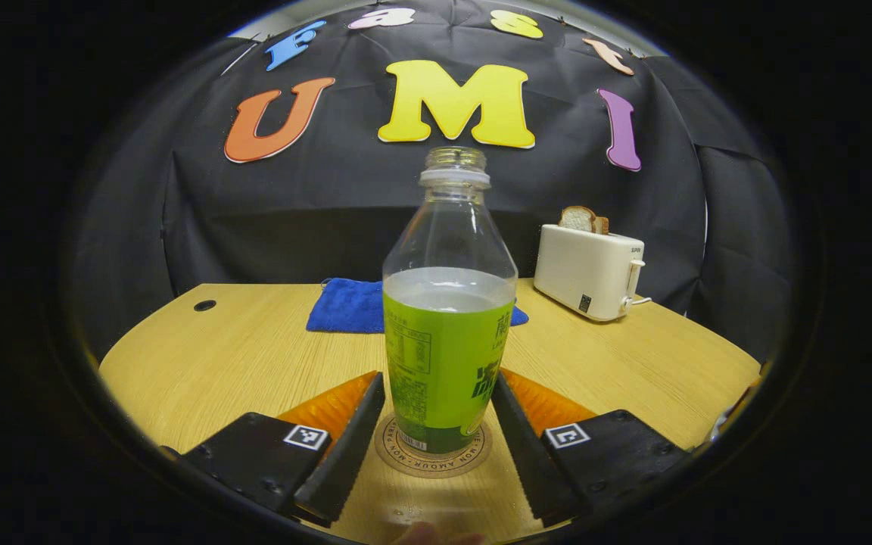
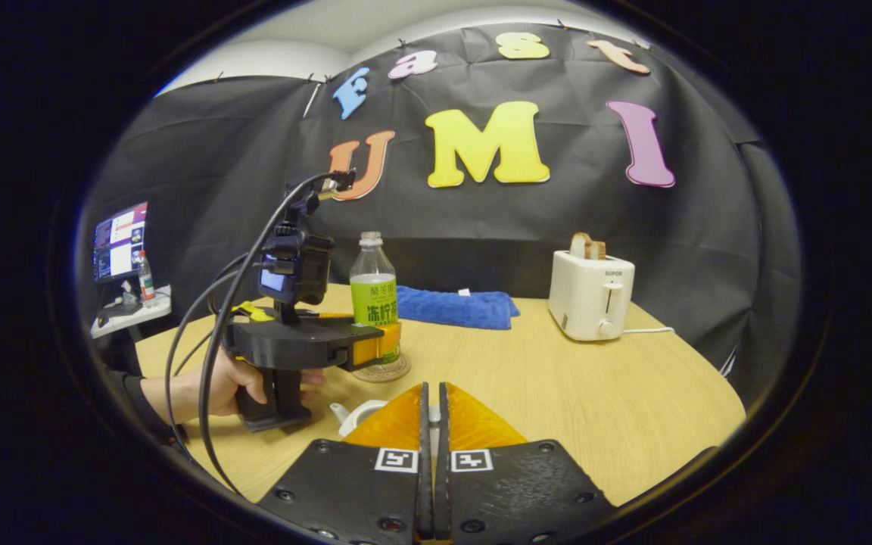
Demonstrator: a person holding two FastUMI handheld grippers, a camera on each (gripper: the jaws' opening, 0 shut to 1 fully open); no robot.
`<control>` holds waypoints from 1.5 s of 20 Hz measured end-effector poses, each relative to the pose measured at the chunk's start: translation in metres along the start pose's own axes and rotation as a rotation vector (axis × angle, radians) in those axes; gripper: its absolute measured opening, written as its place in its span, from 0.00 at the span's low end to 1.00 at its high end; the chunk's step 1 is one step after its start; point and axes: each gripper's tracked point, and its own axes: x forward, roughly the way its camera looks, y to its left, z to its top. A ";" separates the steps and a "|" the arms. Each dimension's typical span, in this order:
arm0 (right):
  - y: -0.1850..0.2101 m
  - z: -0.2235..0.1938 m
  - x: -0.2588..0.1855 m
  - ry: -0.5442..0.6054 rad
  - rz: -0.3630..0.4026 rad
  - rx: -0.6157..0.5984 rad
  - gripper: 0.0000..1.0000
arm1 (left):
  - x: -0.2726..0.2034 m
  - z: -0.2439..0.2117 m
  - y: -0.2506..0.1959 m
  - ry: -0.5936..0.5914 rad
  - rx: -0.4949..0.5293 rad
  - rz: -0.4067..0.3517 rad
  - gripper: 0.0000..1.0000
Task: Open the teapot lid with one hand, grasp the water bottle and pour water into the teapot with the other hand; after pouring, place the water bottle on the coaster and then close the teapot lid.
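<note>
One bottle (image 1: 449, 318) stands on one coaster (image 1: 433, 453). One blue towel (image 1: 353, 305) lies on the one table (image 1: 239, 356). One toaster (image 1: 589, 271) holds one slice of bread (image 1: 581, 219). Two grippers: the left (image 1: 436, 424), the right (image 2: 433, 412). One teapot (image 2: 360, 415), partly hidden. One monitor (image 2: 119, 241).

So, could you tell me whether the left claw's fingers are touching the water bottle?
Apart. The left gripper view shows table gaps between the water bottle, standing on the coaster, and each of the fingers.

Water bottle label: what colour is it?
Bright green, with dark printed text, on the water bottle; it shows best in the left gripper view.
</note>
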 end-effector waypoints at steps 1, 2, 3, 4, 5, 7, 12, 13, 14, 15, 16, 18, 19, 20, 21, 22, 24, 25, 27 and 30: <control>0.000 0.001 0.000 -0.001 -0.002 -0.001 0.01 | -0.001 0.000 0.001 0.002 0.001 0.004 0.96; 0.000 0.001 -0.001 -0.003 -0.002 -0.001 0.01 | -0.003 -0.002 0.002 0.009 0.006 0.012 0.98; 0.001 0.003 -0.003 -0.007 -0.003 -0.002 0.01 | -0.006 -0.003 0.005 0.016 0.010 0.024 0.98; 0.001 0.004 -0.003 -0.012 -0.003 -0.002 0.01 | -0.009 -0.003 0.005 0.017 0.007 0.025 0.98; 0.003 0.006 -0.003 -0.018 0.000 0.001 0.01 | -0.017 -0.003 0.008 0.017 0.001 0.032 0.98; 0.008 0.013 -0.003 -0.031 0.007 0.000 0.01 | -0.034 -0.002 0.015 0.010 -0.003 0.049 0.98; 0.034 0.024 0.003 -0.075 0.057 -0.007 0.01 | -0.087 0.004 0.053 -0.027 -0.019 0.129 0.99; 0.041 0.024 0.006 -0.078 0.073 -0.007 0.01 | -0.100 0.003 0.061 -0.036 -0.026 0.147 0.98; 0.045 0.021 0.009 -0.077 0.082 -0.010 0.01 | -0.114 0.004 0.069 -0.049 -0.033 0.165 0.98; 0.048 0.021 0.011 -0.078 0.088 -0.010 0.01 | -0.126 0.005 0.079 -0.057 -0.037 0.187 0.98; 0.048 0.019 0.014 -0.076 0.090 -0.005 0.01 | -0.137 0.003 0.091 -0.064 -0.040 0.210 0.98; 0.050 0.014 0.020 -0.069 0.090 0.007 0.01 | -0.159 0.006 0.102 -0.091 -0.046 0.242 0.98; 0.049 0.013 0.022 -0.067 0.090 0.007 0.01 | -0.167 0.008 0.106 -0.104 -0.048 0.254 0.98; 0.049 0.010 0.024 -0.063 0.085 0.005 0.01 | -0.174 0.008 0.110 -0.112 -0.046 0.266 0.98; 0.049 0.007 0.027 -0.058 0.082 0.004 0.01 | -0.181 0.007 0.111 -0.117 -0.045 0.274 0.98; 0.050 0.004 0.029 -0.053 0.082 0.007 0.01 | -0.186 0.007 0.113 -0.121 -0.042 0.280 0.98; 0.051 0.002 0.031 -0.049 0.083 0.011 0.01 | -0.191 0.008 0.115 -0.130 -0.040 0.288 0.98; 0.050 0.002 0.031 -0.051 0.082 0.010 0.01 | -0.193 0.007 0.115 -0.132 -0.040 0.289 0.98; 0.049 -0.002 0.033 -0.050 0.077 0.007 0.01 | -0.194 0.006 0.114 -0.131 -0.041 0.290 0.98; 0.047 -0.006 0.032 -0.049 0.077 0.022 0.00 | -0.194 0.005 0.113 -0.128 -0.043 0.287 0.98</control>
